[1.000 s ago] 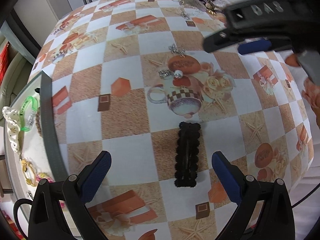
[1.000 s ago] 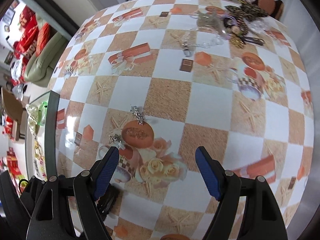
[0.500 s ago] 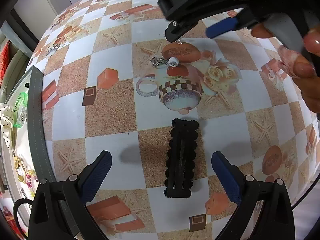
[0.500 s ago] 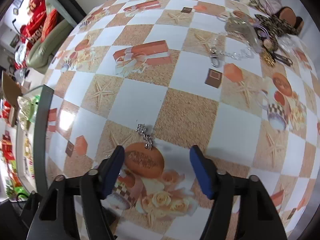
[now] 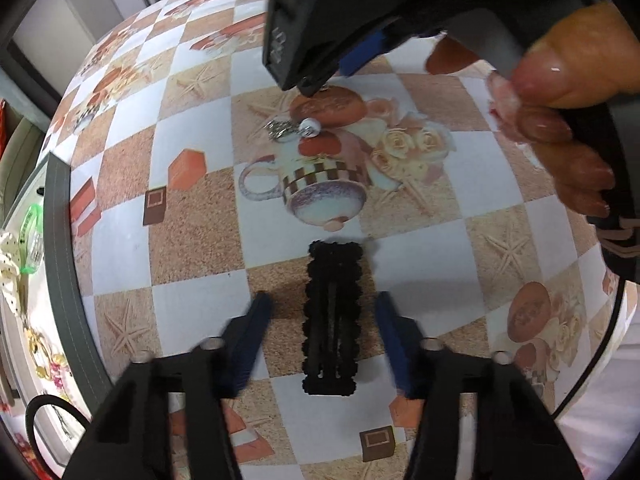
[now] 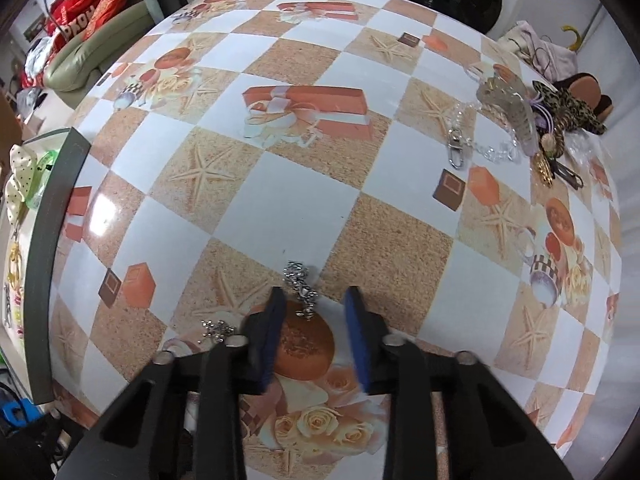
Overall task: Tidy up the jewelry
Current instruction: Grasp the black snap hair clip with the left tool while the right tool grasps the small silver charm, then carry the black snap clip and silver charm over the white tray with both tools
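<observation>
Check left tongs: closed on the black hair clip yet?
No, open: left tongs straddle the black hair clip, gaps both sides.

Left gripper [image 5: 322, 334]: matte black plastic body, two angular arms, each ending in a dark blue ribbed pad. Round silver screw heads on the arm joints. Thin black cable loops at lower left of the left-wrist frame.

Right gripper [image 6: 314, 336]: same build, black frame, blue pads, silver screws, triangular cut-outs in the arms. In the left-wrist view its black housing fills the upper centre, embossed lettering on the side, unreadable.

Right hand [image 5: 560, 120]: bare skin, glossy pinkish nails, grey handle part under the fingers, upper right of that frame.
</observation>
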Demonstrator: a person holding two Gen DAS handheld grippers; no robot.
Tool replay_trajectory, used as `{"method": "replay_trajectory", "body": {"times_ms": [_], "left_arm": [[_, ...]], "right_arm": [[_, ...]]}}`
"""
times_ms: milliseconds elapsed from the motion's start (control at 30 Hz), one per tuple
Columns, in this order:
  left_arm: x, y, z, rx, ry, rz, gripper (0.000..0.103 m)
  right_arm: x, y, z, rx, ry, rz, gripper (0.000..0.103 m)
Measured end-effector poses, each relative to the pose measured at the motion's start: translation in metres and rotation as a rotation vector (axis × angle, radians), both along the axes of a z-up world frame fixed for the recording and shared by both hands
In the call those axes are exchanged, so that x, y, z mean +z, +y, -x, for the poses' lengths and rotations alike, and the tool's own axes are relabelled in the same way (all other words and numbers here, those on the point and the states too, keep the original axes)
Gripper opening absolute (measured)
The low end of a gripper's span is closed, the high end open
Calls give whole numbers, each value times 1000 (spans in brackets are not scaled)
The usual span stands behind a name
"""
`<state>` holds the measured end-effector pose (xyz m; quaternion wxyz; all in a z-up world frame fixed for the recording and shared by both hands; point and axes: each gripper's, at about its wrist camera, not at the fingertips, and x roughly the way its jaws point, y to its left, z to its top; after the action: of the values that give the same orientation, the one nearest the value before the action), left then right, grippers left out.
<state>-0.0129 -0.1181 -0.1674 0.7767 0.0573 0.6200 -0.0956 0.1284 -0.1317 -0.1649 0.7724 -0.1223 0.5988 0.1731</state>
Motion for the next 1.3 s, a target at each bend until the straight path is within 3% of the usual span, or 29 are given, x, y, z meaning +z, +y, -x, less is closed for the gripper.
{"method": "replay_trajectory", "body": {"times_ms": [67,167,533,767,1300], "left_arm": [[3,-4,-1,-13,0,5,34],[5,-7,-2,-10,5,27,34],[32,21,-7,16,-28,116,34],[52,44,-9,34,-71,132,34],[80,113,7,126,-151,128,34]], "right_arm": [[1,0,1,1,-1,0,6],[2,-5,1,-28,6,-23,5],[17,-46,18,-182,52,-156,5],[32,-66,41,-257,78,-225,5],[77,-33,74,-280,113,-343,5]]}}
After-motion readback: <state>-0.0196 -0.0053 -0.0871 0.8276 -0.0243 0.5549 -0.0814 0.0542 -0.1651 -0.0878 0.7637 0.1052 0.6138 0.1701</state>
